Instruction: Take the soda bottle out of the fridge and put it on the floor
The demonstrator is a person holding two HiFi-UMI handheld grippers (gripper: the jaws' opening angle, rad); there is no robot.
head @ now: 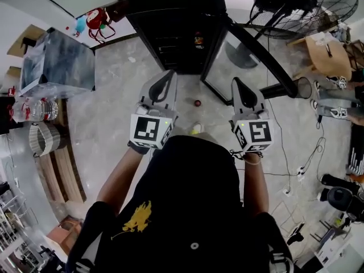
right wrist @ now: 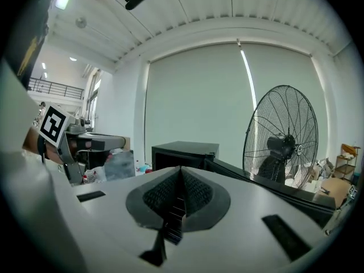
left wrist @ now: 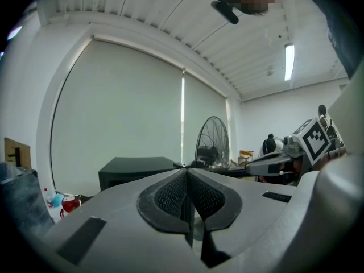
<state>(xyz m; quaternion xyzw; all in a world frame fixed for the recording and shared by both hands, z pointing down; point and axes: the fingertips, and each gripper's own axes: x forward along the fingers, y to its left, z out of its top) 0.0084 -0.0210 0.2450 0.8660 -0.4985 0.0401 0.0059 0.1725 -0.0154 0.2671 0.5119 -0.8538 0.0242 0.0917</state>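
Note:
The black fridge (head: 176,21) stands ahead of me with its door (head: 256,50) swung open to the right. A small red-marked item (head: 198,39) shows inside it, too small to identify. On the floor before the fridge lies a small round dark red thing (head: 197,103); I cannot tell whether it is a bottle seen from above. My left gripper (head: 168,75) and right gripper (head: 236,83) are held side by side above the floor, pointing at the fridge. Both are shut with nothing between the pads, as the left gripper (left wrist: 186,172) and right gripper (right wrist: 181,172) views confirm.
A big pedestal fan (head: 307,4) stands right of the fridge. A wrapped grey box (head: 57,61) and water bottles (head: 34,110) are at the left. A wooden chair (head: 327,56), cables (head: 301,169) and gear crowd the right side.

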